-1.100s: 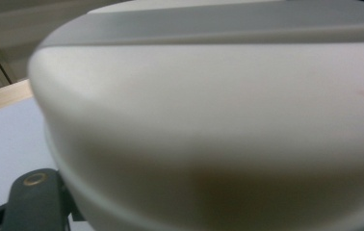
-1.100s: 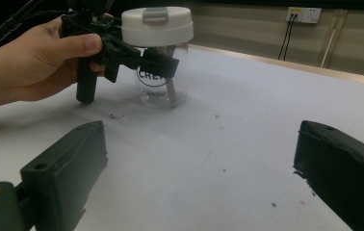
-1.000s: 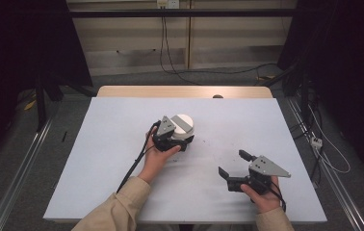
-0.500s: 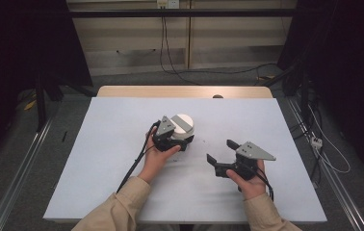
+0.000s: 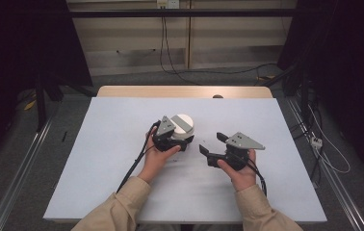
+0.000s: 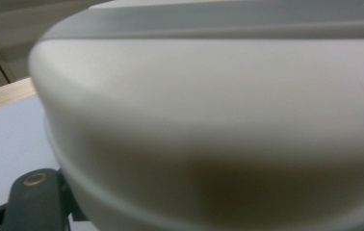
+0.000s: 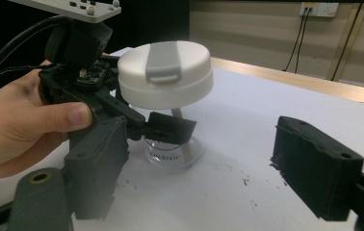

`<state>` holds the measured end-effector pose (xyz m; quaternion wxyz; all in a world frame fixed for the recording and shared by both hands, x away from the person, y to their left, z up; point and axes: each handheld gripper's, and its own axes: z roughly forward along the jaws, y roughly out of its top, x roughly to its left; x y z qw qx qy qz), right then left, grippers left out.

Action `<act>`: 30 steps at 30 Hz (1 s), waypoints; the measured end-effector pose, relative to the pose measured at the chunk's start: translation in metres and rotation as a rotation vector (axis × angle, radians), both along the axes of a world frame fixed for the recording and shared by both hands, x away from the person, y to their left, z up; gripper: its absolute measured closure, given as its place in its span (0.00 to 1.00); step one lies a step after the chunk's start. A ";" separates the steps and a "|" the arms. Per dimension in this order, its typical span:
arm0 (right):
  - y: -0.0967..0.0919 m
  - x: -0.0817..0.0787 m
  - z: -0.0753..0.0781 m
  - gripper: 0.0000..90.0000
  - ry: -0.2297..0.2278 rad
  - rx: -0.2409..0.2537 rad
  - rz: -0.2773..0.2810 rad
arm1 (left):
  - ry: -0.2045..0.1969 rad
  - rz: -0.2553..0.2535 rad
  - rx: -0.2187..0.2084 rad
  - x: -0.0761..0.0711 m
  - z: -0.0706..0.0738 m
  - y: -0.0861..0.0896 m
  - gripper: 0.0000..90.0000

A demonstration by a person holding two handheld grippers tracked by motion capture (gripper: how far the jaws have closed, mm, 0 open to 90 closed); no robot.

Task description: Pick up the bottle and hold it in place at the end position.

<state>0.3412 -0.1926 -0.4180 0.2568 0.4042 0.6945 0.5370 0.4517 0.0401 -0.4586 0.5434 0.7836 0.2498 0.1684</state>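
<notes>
Two jobs. Pinches the jar [image 7: 170,155] under its lid [image 7: 165,72] with the left gripper [image 7: 163,129], to keep it steady on the surface [image 5: 112,144]. Holds the right gripper [image 5: 214,143] wide open nearby, likely for the lid.

Both sleeves [image 5: 122,204] of the person are of beige cloth and reach to the wrists. Each gripper is black, and the right gripper [image 5: 214,144] carries a grey three-cornered plate [image 5: 245,141] with small dark screw heads, while a black cable [image 5: 134,161] trails from the left gripper [image 5: 173,139]. In the right gripper view the two jaws are thick black blocks with rough faces, and a brass-coloured ring [image 7: 40,177] sits in the grey part under one of them
</notes>
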 end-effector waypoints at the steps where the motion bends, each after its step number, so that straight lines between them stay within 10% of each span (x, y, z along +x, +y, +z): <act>1: 0.001 0.001 0.001 0.26 0.004 0.000 0.001 | 0.000 0.000 0.000 0.000 0.000 0.000 0.21; 30: 0.017 0.026 0.003 0.93 0.113 0.009 0.074 | 0.004 -0.001 -0.002 0.000 0.000 0.000 0.21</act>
